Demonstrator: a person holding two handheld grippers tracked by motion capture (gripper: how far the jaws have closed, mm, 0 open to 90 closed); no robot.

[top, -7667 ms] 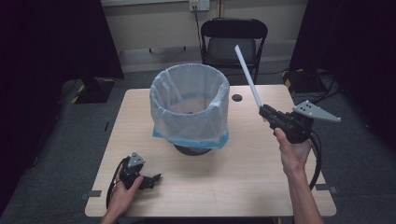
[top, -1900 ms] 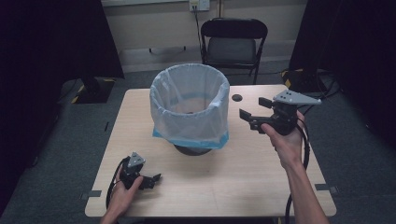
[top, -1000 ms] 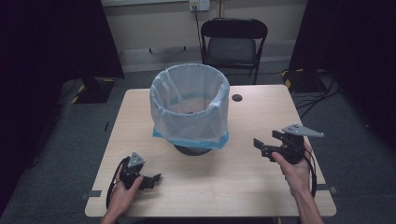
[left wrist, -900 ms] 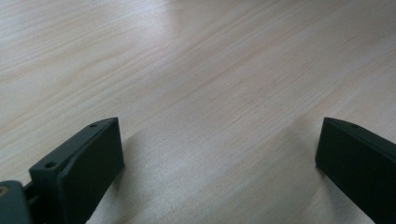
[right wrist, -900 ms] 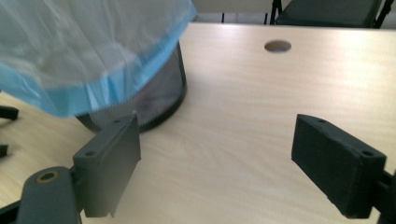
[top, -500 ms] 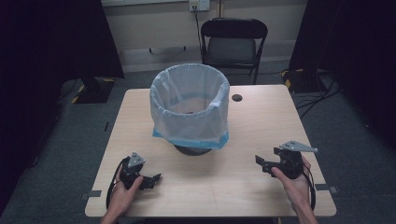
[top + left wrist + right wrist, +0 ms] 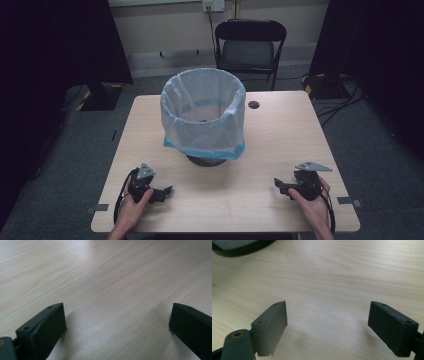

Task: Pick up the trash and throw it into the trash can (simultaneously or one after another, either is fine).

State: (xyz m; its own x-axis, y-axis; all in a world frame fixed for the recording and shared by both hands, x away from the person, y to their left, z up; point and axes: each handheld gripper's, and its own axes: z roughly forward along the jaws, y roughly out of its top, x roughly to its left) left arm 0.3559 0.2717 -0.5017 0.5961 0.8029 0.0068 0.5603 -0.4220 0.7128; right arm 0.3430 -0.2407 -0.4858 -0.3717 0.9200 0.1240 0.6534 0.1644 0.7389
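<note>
Fingers (image 7: 272, 327) apart over bare table (image 7: 332, 277)

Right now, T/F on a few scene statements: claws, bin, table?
1. Both claws are open. True: left claw and right claw show wide gaps over bare wood.
2. The right claw holds a white stick. False: it is empty.
3. The bin has a plastic liner. True.
4. The bin lies tipped on its side. False: it stands upright.
5. A chair stands beyond the table. True.
</note>
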